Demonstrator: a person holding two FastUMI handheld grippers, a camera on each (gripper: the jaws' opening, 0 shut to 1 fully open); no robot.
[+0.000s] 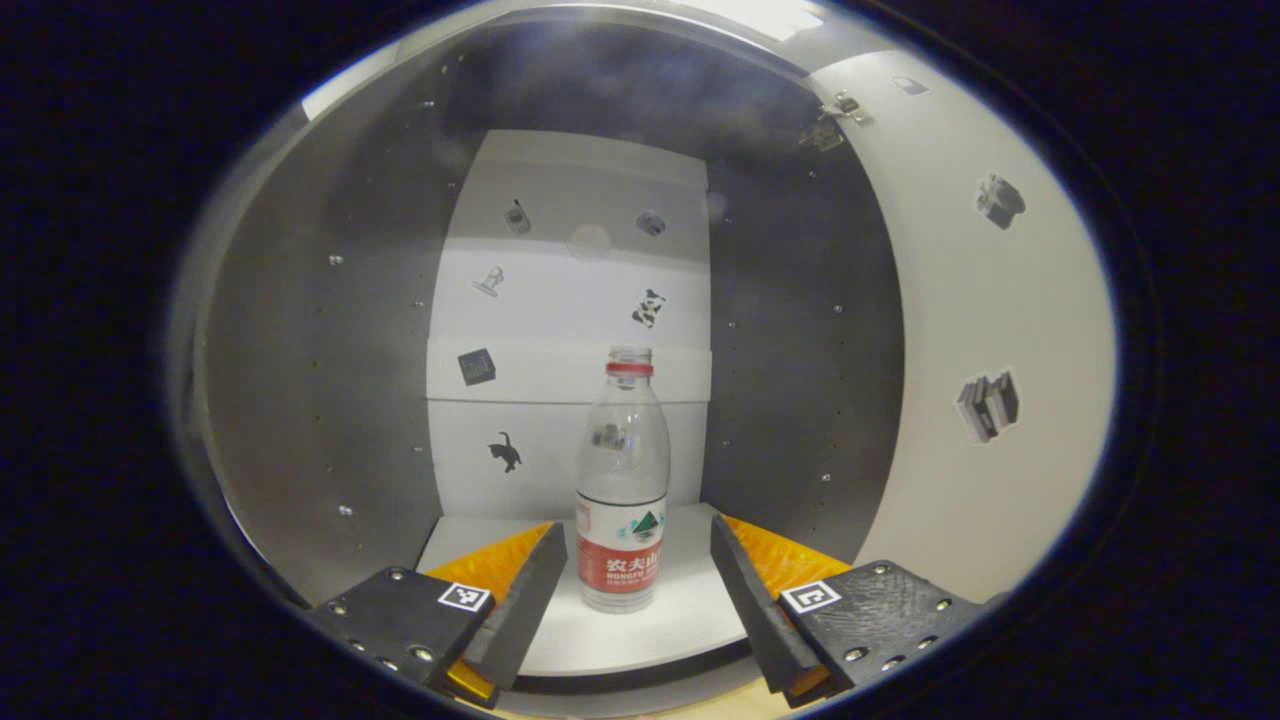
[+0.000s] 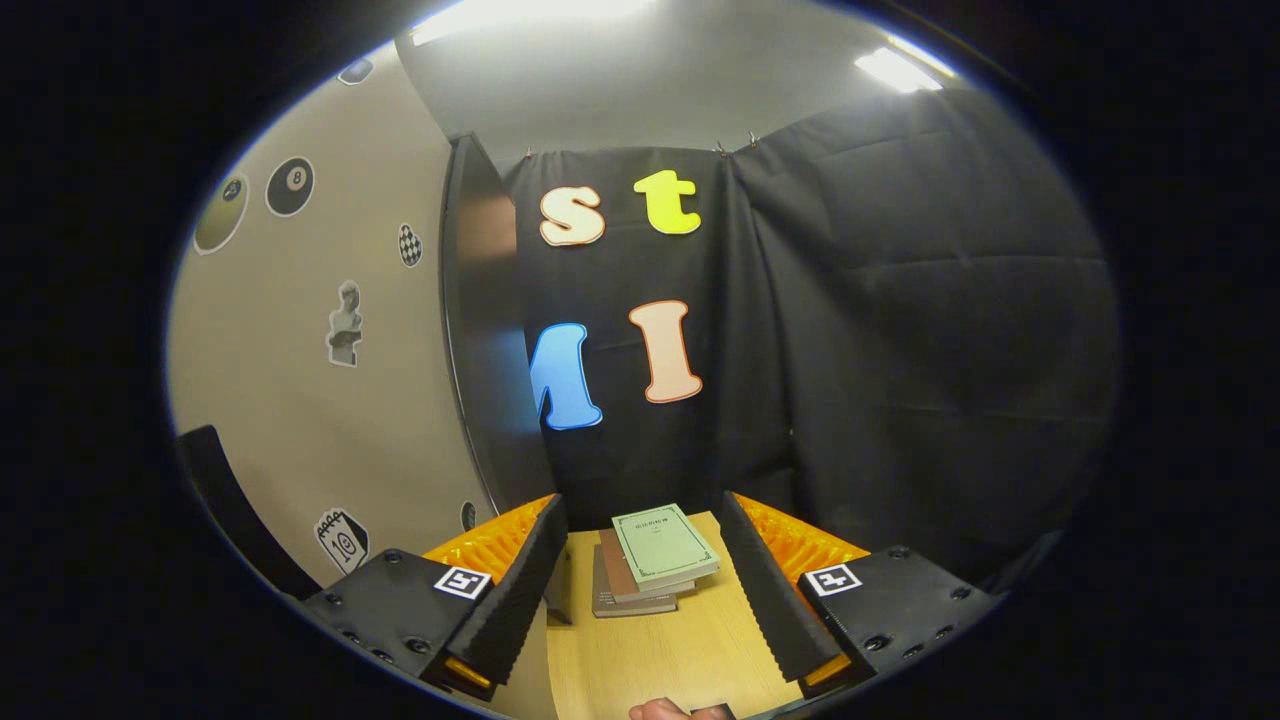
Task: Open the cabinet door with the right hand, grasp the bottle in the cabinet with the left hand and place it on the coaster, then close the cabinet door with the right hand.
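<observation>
We are bringing the left gripper (image 1: 637,590), jaws spread wide, around the water bottle (image 1: 622,480) standing upright on the cabinet shelf (image 1: 660,630), where we are risking tipping the light, empty bottle by closing off-centre.

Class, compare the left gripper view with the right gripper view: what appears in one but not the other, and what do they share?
Left gripper view: a clear bottle with a red cap ring stands upright on the cabinet shelf, between the open left tongs but untouched.

Right gripper view: the open cabinet door, a stack of books on the wooden table, and the open right tongs holding nothing.

Shared: both views look along open tongs and show stickers on pale cabinet panels.
</observation>
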